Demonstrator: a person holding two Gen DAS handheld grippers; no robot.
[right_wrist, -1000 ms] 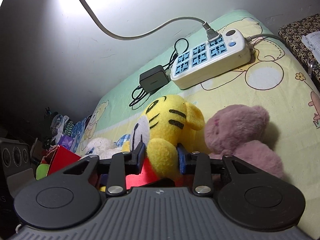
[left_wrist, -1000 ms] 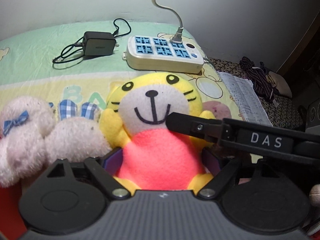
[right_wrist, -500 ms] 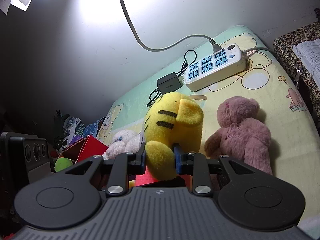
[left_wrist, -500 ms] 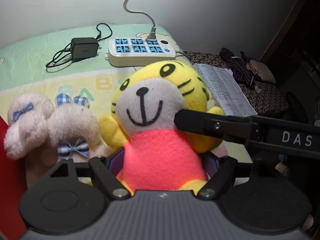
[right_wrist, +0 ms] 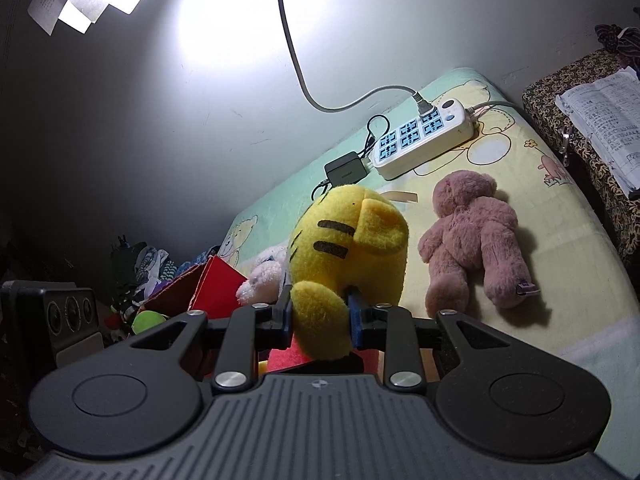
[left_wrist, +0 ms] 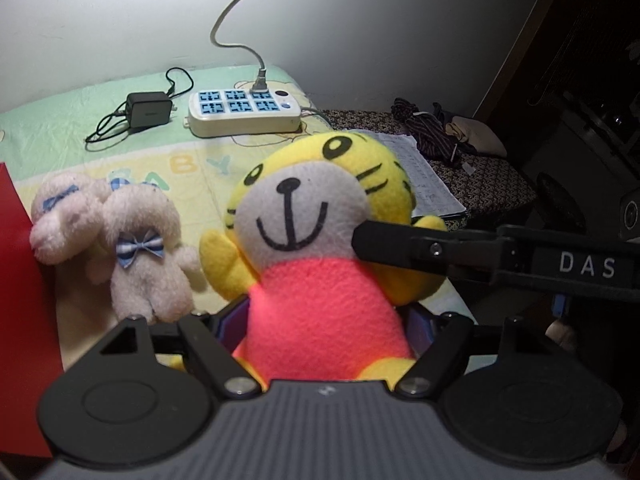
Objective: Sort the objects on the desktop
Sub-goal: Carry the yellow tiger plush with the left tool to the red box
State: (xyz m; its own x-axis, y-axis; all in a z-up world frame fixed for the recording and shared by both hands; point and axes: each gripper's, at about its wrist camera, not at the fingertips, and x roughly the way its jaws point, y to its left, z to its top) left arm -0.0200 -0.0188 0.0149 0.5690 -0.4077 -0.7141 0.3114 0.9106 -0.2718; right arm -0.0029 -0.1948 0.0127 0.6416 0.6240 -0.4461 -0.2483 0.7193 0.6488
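1. Tiger plush (left_wrist: 320,240) held off the bed (left_wrist: 60,136) by both tongs: left tongs (left_wrist: 324,320) clamped on its pink body, right tongs (right_wrist: 320,316) clamped on one yellow paw.
2. Right tongs' arm crosses the left view, covering part of the tiger's cheek.
3. White plush (left_wrist: 132,240) lies just left of the tiger; pink bear (right_wrist: 476,236) lies face-down on the bed to the right.
4. Power strip (left_wrist: 244,112) and black charger (left_wrist: 148,108) sit near the wall.
5. Red box (right_wrist: 216,288) at the bed's left edge; a green ball (right_wrist: 146,320) beside it. Whether the ball is inside: cannot tell.
6. Tiger's feet cut off by the tongs' housing.
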